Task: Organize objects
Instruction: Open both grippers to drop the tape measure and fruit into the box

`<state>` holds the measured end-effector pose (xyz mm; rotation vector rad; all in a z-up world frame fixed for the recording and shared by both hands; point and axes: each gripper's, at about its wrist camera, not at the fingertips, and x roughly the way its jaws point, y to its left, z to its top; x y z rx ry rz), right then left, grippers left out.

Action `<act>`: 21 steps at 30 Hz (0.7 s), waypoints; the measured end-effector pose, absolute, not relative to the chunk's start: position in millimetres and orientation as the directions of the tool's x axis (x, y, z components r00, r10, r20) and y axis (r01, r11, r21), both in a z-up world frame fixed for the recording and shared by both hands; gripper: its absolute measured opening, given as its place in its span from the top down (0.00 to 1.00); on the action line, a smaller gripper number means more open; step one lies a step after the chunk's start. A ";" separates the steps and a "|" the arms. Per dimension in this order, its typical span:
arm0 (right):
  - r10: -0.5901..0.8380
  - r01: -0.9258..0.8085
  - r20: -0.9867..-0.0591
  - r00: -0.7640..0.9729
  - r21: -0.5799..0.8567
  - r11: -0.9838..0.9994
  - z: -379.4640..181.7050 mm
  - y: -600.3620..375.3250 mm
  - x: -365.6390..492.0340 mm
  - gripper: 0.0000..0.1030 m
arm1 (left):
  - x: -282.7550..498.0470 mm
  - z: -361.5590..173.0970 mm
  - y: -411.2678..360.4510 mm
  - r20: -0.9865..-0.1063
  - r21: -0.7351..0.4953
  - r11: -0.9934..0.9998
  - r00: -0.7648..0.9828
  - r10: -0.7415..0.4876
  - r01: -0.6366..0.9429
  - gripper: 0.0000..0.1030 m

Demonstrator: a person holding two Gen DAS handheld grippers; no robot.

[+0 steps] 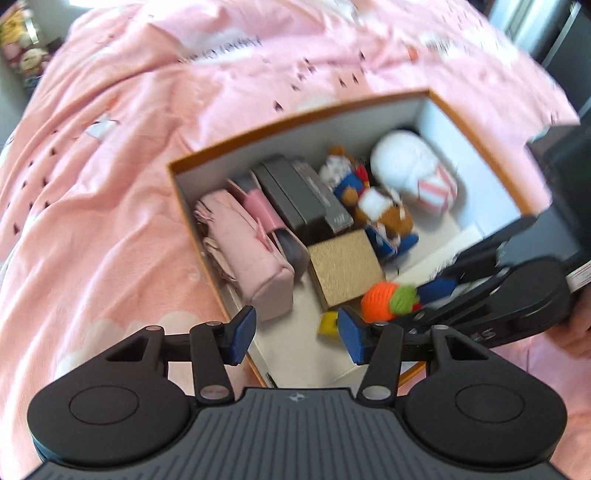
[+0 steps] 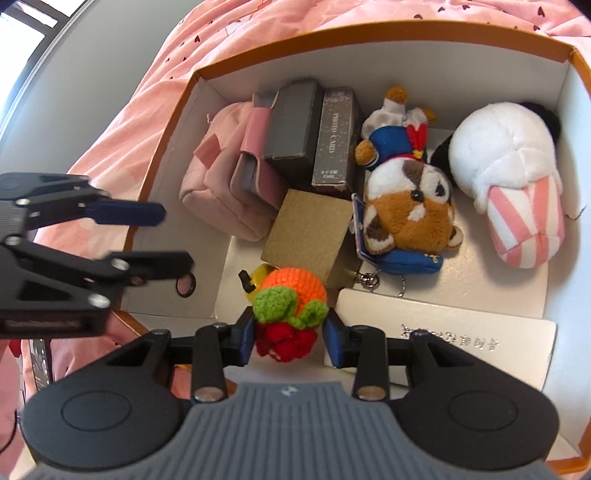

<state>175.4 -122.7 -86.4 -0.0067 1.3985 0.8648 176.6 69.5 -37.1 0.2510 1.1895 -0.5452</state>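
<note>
pink heart-print bedding (image 1: 122, 155) fills the background, with an orange-rimmed box (image 2: 369, 31) sitting on it. right gripper (image 2: 289, 334) is clamped on a crocheted orange toy (image 2: 291, 295) at the lower middle of its view, low over the box's near end; the toy hides most of a yellow thing (image 2: 260, 275) behind it. left gripper (image 1: 295, 334) is spread, nothing between the pads, near the box's corner. left view is blurry, so the plushies (image 1: 384, 210) are mushy there. the white card (image 2: 461, 343) is partly covered by the gripper.
</note>
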 end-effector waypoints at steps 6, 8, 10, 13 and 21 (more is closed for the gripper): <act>0.510 -0.528 -0.854 -0.107 0.483 0.698 -99.5 -108.2 174.1 0.61 | 171.6 -40.6 71.6 -0.890 -0.139 0.882 0.334 -0.310 0.450 0.41; 0.512 -0.521 -0.851 -0.119 0.493 0.697 -104.3 -103.2 174.1 0.61 | 169.1 -40.8 75.2 -0.879 -0.153 0.892 0.354 -0.320 0.425 0.41; 0.528 -0.508 -0.838 -0.136 0.517 0.689 -107.9 -99.2 173.2 0.61 | 168.7 -40.6 78.9 -0.872 -0.176 0.900 0.362 -0.331 0.399 0.41; 0.559 -0.525 -0.816 -0.144 0.542 0.656 -104.1 -93.4 169.8 0.61 | 170.9 -41.5 84.3 -0.860 -0.212 0.908 0.372 -0.349 0.361 0.42; 0.509 -0.573 -0.857 -0.078 0.456 0.681 -84.6 -97.5 164.2 0.61 | 165.0 -39.9 85.6 -0.841 -0.212 0.924 0.423 -0.338 0.317 0.43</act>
